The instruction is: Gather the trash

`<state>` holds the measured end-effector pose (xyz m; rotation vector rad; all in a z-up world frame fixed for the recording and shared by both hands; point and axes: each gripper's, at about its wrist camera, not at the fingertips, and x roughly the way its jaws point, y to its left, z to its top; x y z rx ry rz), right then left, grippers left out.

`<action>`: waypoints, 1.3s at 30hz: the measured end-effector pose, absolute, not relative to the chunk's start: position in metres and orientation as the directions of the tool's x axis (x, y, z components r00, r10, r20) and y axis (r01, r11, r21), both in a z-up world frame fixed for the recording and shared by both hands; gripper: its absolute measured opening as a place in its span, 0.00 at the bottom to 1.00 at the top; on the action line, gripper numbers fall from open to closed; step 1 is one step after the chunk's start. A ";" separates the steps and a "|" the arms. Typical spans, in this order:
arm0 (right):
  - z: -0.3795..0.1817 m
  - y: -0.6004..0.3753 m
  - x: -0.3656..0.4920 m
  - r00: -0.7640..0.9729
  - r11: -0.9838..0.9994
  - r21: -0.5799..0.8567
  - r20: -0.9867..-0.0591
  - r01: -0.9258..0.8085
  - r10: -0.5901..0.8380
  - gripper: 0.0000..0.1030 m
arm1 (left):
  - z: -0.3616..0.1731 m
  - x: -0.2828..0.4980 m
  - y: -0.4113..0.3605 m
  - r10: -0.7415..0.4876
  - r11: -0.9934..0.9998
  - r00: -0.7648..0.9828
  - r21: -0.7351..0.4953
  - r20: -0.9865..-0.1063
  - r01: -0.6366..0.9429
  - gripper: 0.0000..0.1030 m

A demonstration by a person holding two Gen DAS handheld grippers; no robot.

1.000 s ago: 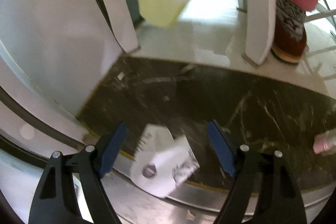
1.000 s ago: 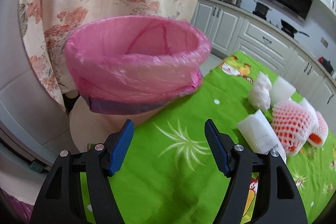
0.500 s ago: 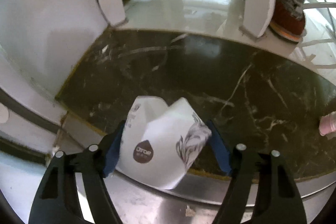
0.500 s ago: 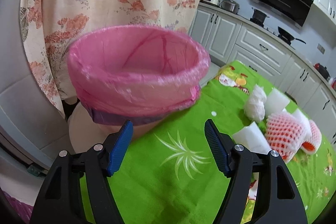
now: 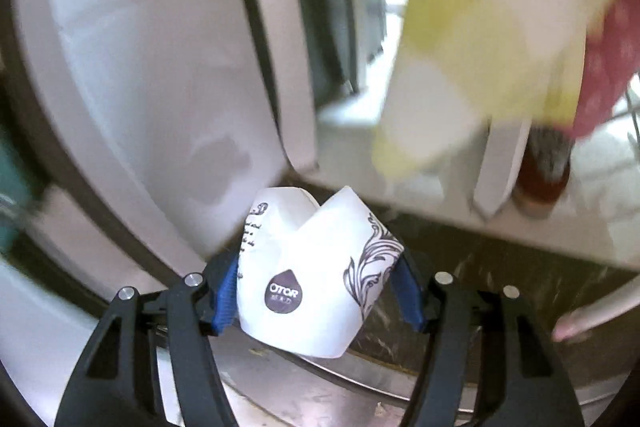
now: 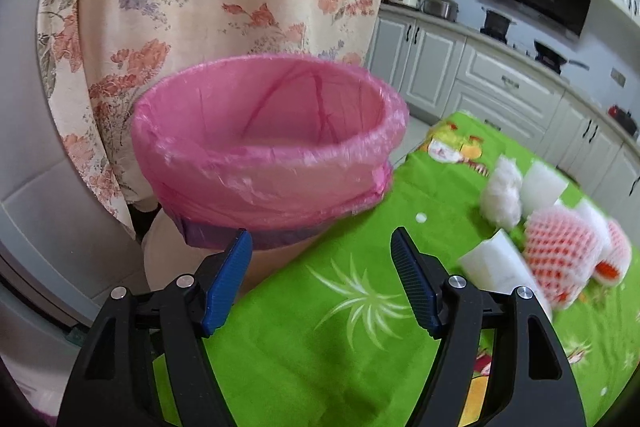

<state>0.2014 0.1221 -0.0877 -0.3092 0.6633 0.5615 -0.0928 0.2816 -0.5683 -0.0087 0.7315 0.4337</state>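
We hold the left tool (image 5: 316,291) pinched on a crushed white paper cup (image 5: 308,279), its blue pads pressing the cup's two sides so that the rim folds inward into a notch; this side-on clamp appears to keep the light, deformed piece from slipping during carriage. The cup hangs above a dark marbled floor (image 5: 520,267), beside a white panel (image 5: 140,67), well away from the tabletop; the background is blurred. Legible print on the cup: a dark drop-shaped badge reading "OTOR", with a smaller line beneath that is too small to read, a black scroll ornament on the right side, and a column of fine text on the left edge that we cannot read. We hold the right tool (image 6: 322,281) spread and empty, above the near edge of the green patterned tabletop (image 6: 320,347). Directly beyond it sits the bin (image 6: 268,147), lined with a pink bag folded over its rim, mouth open and facing up; we judge this position keeps it within reach for drop-in. To the far right on the tabletop lie further trash items: white paper pieces (image 6: 496,267), a white wad (image 6: 502,193) and red-and-white foam fruit nets (image 6: 560,251), all apart from the bin. We judge the current step to be carrying the cup to the bin; the tabletop items remain uncollected.
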 end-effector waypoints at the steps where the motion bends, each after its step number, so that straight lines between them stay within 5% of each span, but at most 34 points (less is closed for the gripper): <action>1: -0.090 0.122 0.202 0.641 0.807 -0.083 -0.657 -0.584 0.396 0.66 | -0.552 -0.097 0.281 0.391 0.906 0.668 0.135 -0.633 -0.402 0.60; 8: -0.090 0.113 0.196 0.613 0.780 -0.051 -0.651 -0.624 0.448 0.66 | -0.424 -0.096 0.282 0.424 0.889 0.746 0.079 -0.514 -0.451 0.60; 21: -0.065 0.017 0.178 0.647 0.809 0.024 -0.586 -0.587 0.487 0.71 | -0.138 -0.014 0.269 0.275 0.960 0.926 0.130 -0.259 -0.249 0.60; 26: -0.058 -0.017 0.177 0.657 0.824 0.084 -0.561 -0.560 0.504 0.73 | -0.040 0.042 0.250 0.198 0.976 0.953 0.138 -0.230 -0.169 0.60; 33: -0.055 -0.056 0.193 0.693 0.865 0.152 -0.541 -0.478 0.477 0.74 | 0.005 0.142 0.242 0.122 0.992 0.953 0.045 -0.277 -0.114 0.61; 35: -0.055 -0.062 0.196 0.698 0.872 0.158 -0.540 -0.464 0.470 0.74 | 0.003 0.164 0.239 0.152 0.988 0.942 0.073 -0.300 -0.137 0.65; 37: -0.056 -0.067 0.200 0.702 0.878 0.160 -0.543 -0.452 0.461 0.74 | -0.001 0.182 0.238 0.181 0.983 0.925 0.081 -0.335 -0.163 0.95; 39: -0.058 -0.069 0.203 0.703 0.882 0.157 -0.549 -0.444 0.452 0.74 | -0.006 0.192 0.242 0.205 0.979 0.916 0.080 -0.345 -0.190 0.95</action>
